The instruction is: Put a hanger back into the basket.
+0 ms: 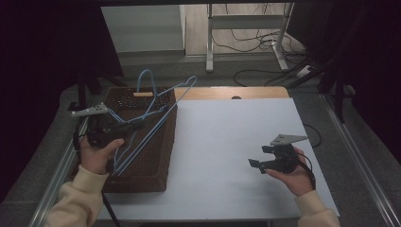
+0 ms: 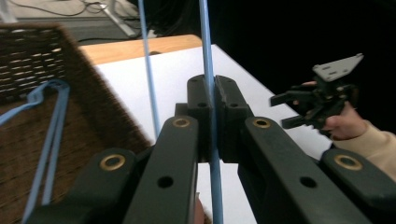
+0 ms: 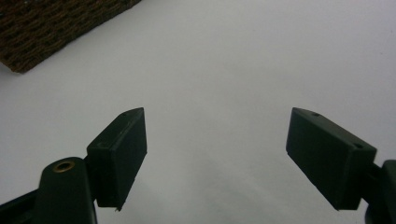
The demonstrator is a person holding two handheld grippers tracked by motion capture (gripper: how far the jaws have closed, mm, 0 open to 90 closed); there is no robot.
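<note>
My left gripper is shut on the thin wire of a light blue clothes hanger, held up above a brown wicker basket at the table's left. The hanger slants up to the right, past the basket's far rim. More blue hanger wire hangs lower over the basket; I cannot tell whether it belongs to the same hanger. My right gripper is open above the white table top at the right. Nothing is between its jaws.
A strip of wooden table edge runs along the back. Beyond it stand a grey metal desk frame and loose cables on the floor. Metal rails flank the table.
</note>
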